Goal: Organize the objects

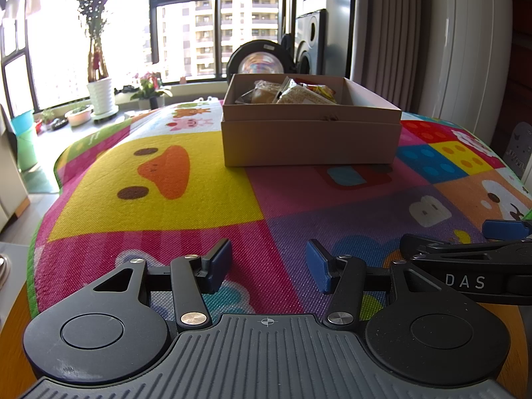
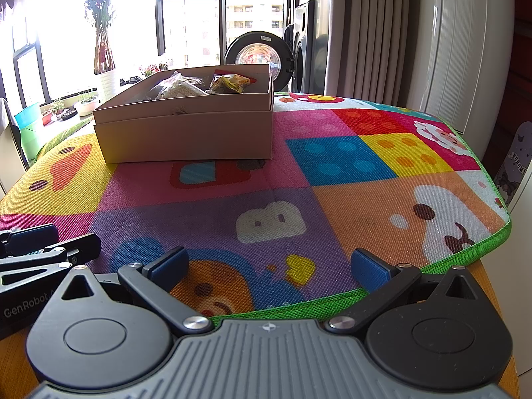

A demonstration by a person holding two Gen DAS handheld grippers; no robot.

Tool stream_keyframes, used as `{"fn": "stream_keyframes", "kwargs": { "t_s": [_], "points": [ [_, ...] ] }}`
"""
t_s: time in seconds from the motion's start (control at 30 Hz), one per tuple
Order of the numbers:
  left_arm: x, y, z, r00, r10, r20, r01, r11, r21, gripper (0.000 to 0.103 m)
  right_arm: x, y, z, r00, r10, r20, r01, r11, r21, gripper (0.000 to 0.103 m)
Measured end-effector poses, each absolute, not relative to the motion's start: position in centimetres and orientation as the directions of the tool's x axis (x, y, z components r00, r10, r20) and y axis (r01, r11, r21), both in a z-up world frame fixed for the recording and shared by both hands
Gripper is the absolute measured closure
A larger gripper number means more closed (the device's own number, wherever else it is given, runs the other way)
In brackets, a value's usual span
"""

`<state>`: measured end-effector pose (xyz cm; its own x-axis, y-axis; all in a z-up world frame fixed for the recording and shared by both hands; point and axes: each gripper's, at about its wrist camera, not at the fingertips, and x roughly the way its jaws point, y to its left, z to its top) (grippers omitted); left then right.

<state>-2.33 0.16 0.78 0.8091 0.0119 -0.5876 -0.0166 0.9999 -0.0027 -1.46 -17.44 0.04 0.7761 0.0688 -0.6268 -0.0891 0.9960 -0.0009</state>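
Left wrist view puts the cardboard box (image 1: 312, 139) of snack packets (image 1: 292, 94) straight ahead of the left gripper (image 1: 268, 271), nearer than the right gripper (image 2: 270, 267), both spread apart and empty.

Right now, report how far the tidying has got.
Done, by the look of it: several snack packets already lie inside the open cardboard box. In hand: nothing; the left gripper and right gripper are both open and empty, low over the play mat. Left: no loose items show on the mat, so little seems to remain.
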Motion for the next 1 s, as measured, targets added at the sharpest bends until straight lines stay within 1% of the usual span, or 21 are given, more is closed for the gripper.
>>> {"fn": "stream_keyframes", "kwargs": {
  "t_s": [0.2,0.33,1.0],
  "points": [
    [-2.31,-0.07,0.73,0.809,0.022,-0.587,-0.019,1.000,0.011,0.046,-1.47,-17.44,0.04,0.776,0.069,-0.627,-0.089,0.996,-0.001,0.000],
    [-2.31,0.18,0.72,0.809,0.016,-0.588,-0.033,0.999,-0.019,0.046,-1.46,-17.43,0.04,0.776,0.069,-0.627,-0.089,0.996,-0.001,0.000],
    [-2.29,0.14,0.75,0.809,0.014,-0.587,-0.033,0.999,-0.022,0.047,-1.45,-17.39,0.01,0.776,0.070,-0.627,-0.089,0.996,0.000,0.000]
  ]
}}
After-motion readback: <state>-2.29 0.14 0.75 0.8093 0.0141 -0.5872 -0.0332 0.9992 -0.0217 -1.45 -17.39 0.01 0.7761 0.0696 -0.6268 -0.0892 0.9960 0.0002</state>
